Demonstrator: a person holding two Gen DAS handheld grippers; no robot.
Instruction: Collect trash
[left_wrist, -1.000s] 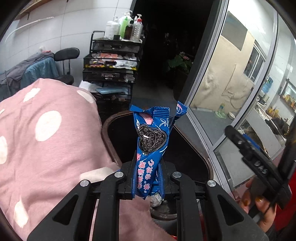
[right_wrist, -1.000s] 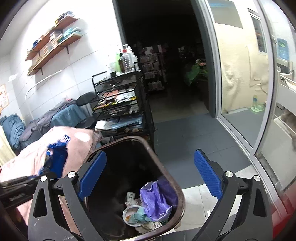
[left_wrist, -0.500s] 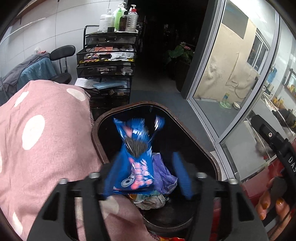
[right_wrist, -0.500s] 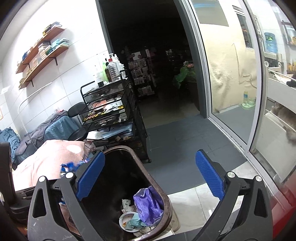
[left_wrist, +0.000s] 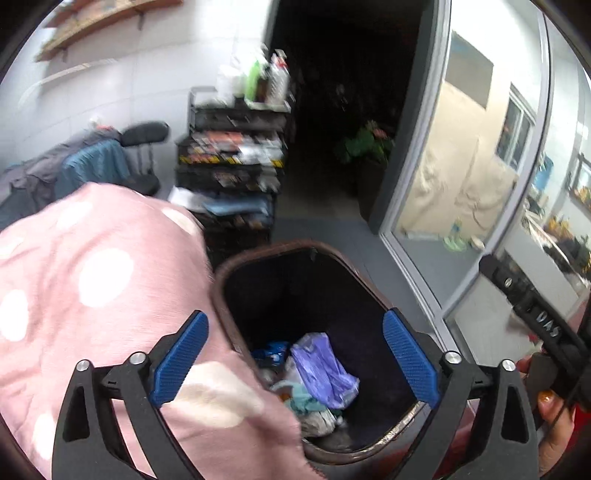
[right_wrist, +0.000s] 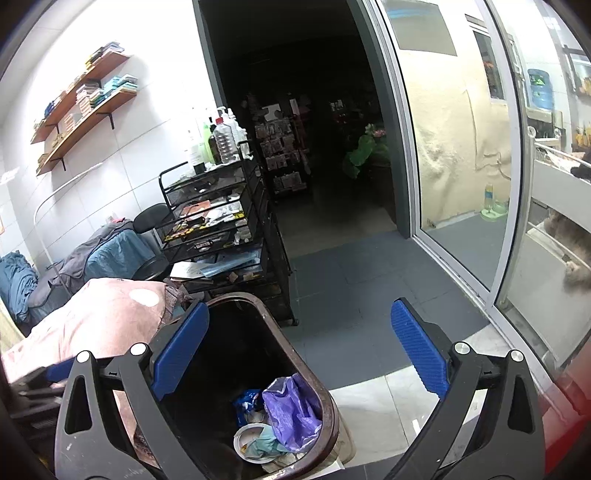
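Observation:
A brown trash bin (left_wrist: 258, 258) with a dark liner stands below me; it also shows in the right wrist view (right_wrist: 328, 406). The blue Oreo wrapper (left_wrist: 271, 352) lies inside it beside a purple bag (left_wrist: 325, 369) and other trash. The wrapper (right_wrist: 245, 400) and purple bag (right_wrist: 291, 413) also show in the right wrist view. My left gripper (left_wrist: 295, 358) is open and empty above the bin. My right gripper (right_wrist: 299, 354) is open and empty, above the bin's right side.
A pink polka-dot cushion (left_wrist: 92, 295) presses against the bin's left side. A black wire cart (right_wrist: 221, 229) with bottles stands behind it, a chair (left_wrist: 144, 147) to its left. A glass sliding door (right_wrist: 461, 184) is on the right. The floor is grey tile (right_wrist: 351, 288).
My left gripper opened and let go of the Oreo wrapper, which fell into the bin. The right gripper stayed open and shifted slightly.

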